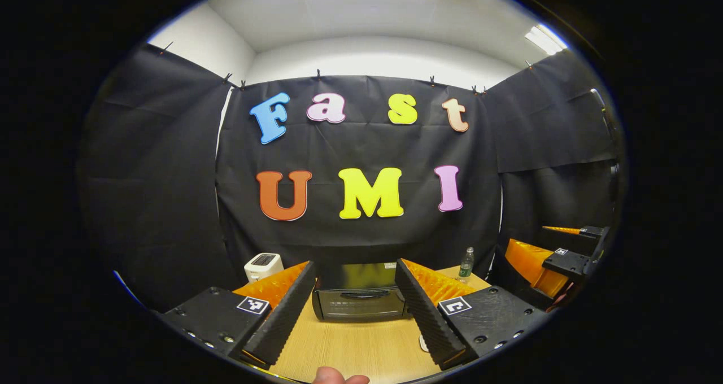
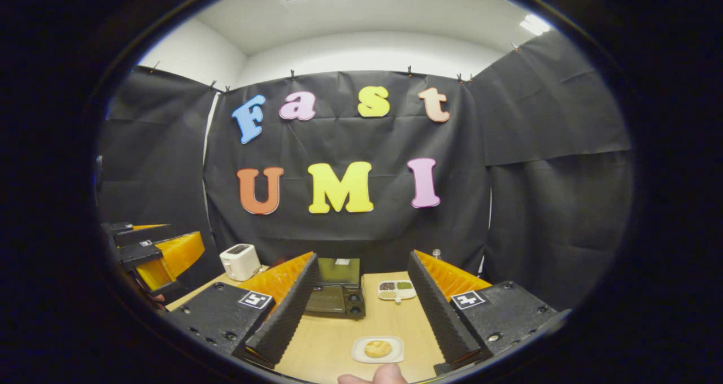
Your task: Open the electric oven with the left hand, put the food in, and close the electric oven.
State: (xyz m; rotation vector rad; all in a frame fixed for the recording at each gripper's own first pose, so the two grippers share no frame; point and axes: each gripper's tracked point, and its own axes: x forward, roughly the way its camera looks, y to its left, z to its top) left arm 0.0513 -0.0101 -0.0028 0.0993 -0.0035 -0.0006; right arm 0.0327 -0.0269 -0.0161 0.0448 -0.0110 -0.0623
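The electric oven (image 1: 360,298) stands at the far side of the wooden table (image 1: 361,347), against the black cloth wall, its long axis running left to right and its glass door facing the near edge, shut, with a curved handle across the upper front. In the left gripper view it sits squarely between the fingers of the left gripper (image 1: 356,310), which hangs above the table with jaws spread wide and nothing between them. Bare tabletop lies between that gripper and the oven door. A white toaster (image 1: 263,266) stands to the oven's left near the table's far left corner, and a clear bottle (image 1: 466,262) stands to its right near the far edge. The right gripper (image 2: 361,316) is likewise wide open and holds nothing; it hovers over the near part of the table. Between its fingers, close to the near edge, a small white plate (image 2: 378,349) carries a round golden bun (image 2: 378,348). Farther back, just right of the oven, lies a small divided dish (image 2: 397,289) of mixed foods. A fingertip (image 2: 390,374) shows at the bottom of the right gripper view.
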